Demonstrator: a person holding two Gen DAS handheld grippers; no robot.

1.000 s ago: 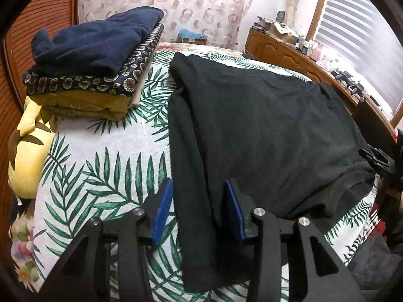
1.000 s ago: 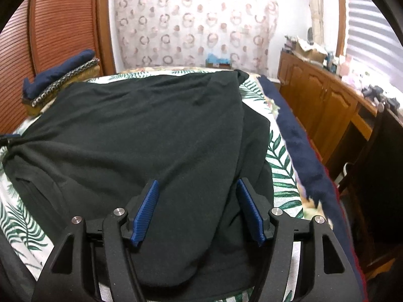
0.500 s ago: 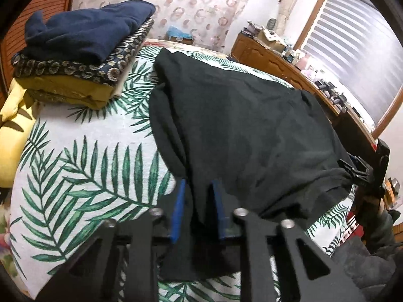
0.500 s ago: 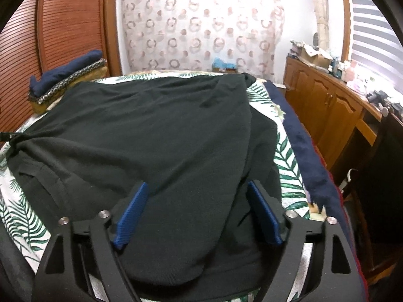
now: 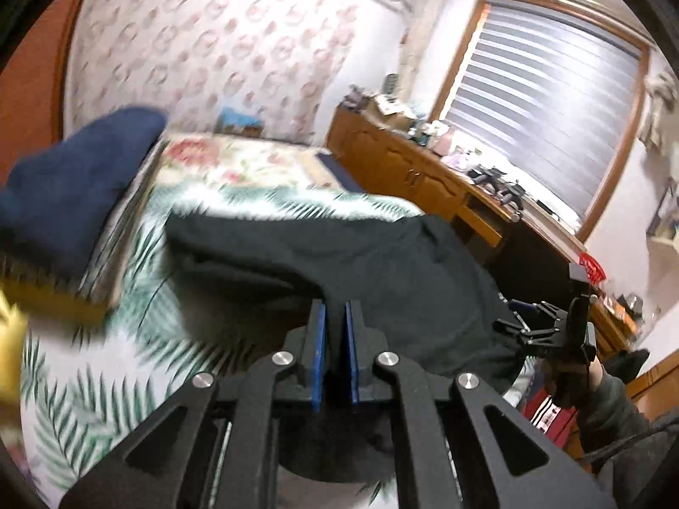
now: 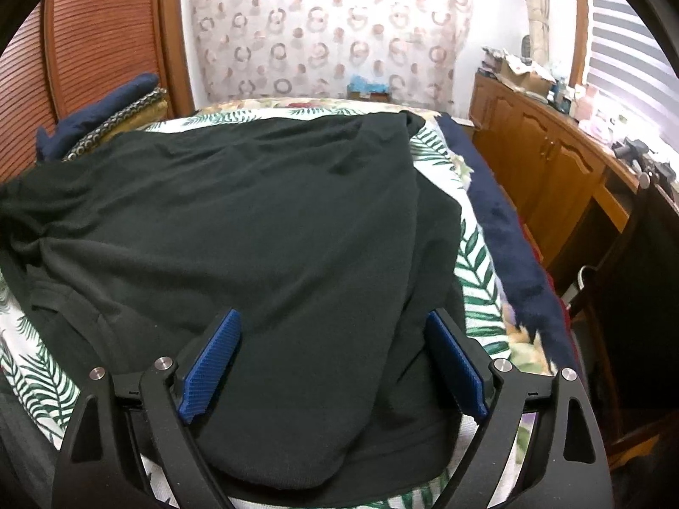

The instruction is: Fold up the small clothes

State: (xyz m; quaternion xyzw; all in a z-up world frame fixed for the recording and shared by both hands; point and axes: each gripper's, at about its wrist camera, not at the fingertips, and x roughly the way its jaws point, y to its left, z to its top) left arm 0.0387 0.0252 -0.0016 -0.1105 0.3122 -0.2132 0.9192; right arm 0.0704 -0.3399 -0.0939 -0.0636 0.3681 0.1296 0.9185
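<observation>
Blue pads of the left gripper are pinched almost together on a fold of the black top, and that edge rises off the bed as a dark ridge running away from the jaws. The right gripper has its jaws spread wide, having just been opening, with its blue pads standing either side of the top's near hem and not pressing on it, so on that side the cloth lies free. Outward from both tools, the top is spread over most of the leaf-print bed, its far end close to the flowered cover beyond, with a strip of navy cloth along the bed's right edge. At the bed's far left corner sits a stack of folded clothes topped by a navy piece. Beyond the bed's right side run a wooden cabinet and a window with blinds. The step in hand looks like carrying the left edge across for a lengthwise fold. To do it well, the pinch should hold both layers firmly, the lift should stay low so the body does not drag or bunch, and the edge should land parallel to the opposite side. The right tool would best pin or take the hem to keep the cloth from sliding across the bed.
</observation>
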